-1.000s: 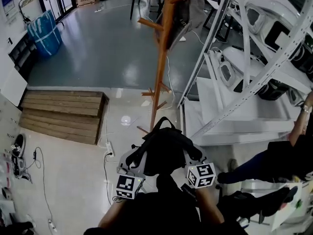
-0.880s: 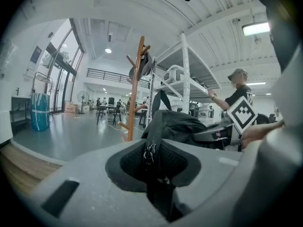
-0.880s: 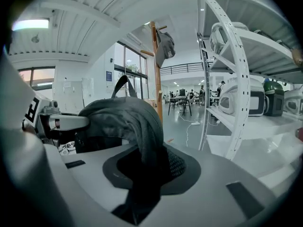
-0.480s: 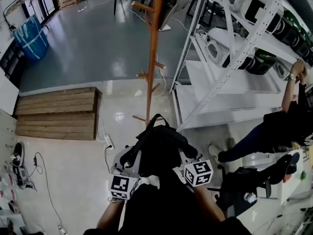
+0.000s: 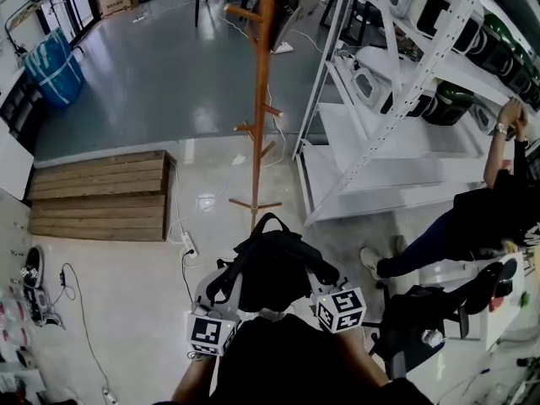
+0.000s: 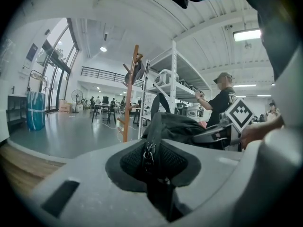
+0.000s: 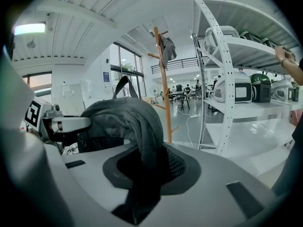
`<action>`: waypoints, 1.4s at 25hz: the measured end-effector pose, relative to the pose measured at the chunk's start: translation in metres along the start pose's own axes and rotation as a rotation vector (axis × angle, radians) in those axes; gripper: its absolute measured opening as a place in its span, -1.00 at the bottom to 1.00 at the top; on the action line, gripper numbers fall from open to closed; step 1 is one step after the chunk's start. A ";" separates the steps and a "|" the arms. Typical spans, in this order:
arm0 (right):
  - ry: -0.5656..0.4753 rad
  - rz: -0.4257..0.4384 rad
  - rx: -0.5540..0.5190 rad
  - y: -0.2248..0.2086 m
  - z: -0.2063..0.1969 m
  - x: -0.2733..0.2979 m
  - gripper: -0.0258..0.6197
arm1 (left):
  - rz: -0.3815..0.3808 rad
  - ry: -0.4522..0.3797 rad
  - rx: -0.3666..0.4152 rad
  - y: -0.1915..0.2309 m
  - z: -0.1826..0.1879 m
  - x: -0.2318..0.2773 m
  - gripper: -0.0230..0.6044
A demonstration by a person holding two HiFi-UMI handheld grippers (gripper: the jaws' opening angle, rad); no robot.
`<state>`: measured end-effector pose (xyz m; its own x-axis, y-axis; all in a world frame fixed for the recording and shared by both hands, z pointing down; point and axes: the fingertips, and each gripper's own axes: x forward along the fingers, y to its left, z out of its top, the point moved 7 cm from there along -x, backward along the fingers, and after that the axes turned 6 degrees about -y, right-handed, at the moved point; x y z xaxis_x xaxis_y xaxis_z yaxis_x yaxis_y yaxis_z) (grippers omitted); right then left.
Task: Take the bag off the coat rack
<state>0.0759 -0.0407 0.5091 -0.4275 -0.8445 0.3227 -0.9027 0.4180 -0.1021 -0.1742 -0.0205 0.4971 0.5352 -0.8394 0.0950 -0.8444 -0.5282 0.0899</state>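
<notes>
A black backpack hangs between my two grippers, close in front of the body and off the wooden coat rack, which stands a step ahead. My left gripper is shut on the bag's left strap near a zipper pull. My right gripper is shut on a fold of its right side. In the left gripper view the black bag bulges past the left gripper, with the coat rack behind. In the right gripper view the bag fills the right gripper, the rack beyond.
White metal shelving with appliances stands right of the rack. A seated person reaches up to it. A low wooden platform lies at the left, a power strip and cable beside it. A dark garment hangs atop the rack.
The bag and both grippers have come back from the rack toward the body and sit a little lower in the head view. The rack now stands farther off.
</notes>
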 end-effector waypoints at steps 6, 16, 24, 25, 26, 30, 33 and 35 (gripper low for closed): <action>-0.002 0.008 0.009 -0.012 -0.005 -0.013 -0.65 | 0.004 -0.004 0.012 -0.019 -0.001 0.001 -0.69; -0.001 0.031 0.005 -0.026 -0.015 -0.035 -0.64 | 0.024 0.040 -0.013 -0.051 -0.010 -0.006 -0.69; 0.005 0.033 0.013 -0.036 -0.022 -0.049 -0.64 | 0.017 0.056 -0.021 -0.067 -0.013 -0.005 -0.69; 0.005 0.033 0.013 -0.037 -0.023 -0.050 -0.64 | 0.017 0.055 -0.021 -0.068 -0.013 -0.005 -0.69; 0.006 0.034 0.013 -0.037 -0.023 -0.051 -0.64 | 0.016 0.054 -0.021 -0.069 -0.014 -0.005 -0.69; 0.005 0.038 0.016 -0.039 -0.025 -0.055 -0.64 | 0.019 0.056 -0.021 -0.074 -0.015 -0.005 -0.69; 0.004 0.039 0.019 -0.041 -0.025 -0.056 -0.64 | 0.018 0.052 -0.020 -0.076 -0.014 -0.004 -0.69; 0.003 0.041 0.020 -0.042 -0.025 -0.056 -0.64 | 0.020 0.053 -0.021 -0.076 -0.013 -0.003 -0.69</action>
<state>0.1390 -0.0029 0.5191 -0.4637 -0.8258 0.3210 -0.8854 0.4449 -0.1344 -0.1112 0.0244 0.5033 0.5193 -0.8413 0.1498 -0.8544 -0.5081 0.1086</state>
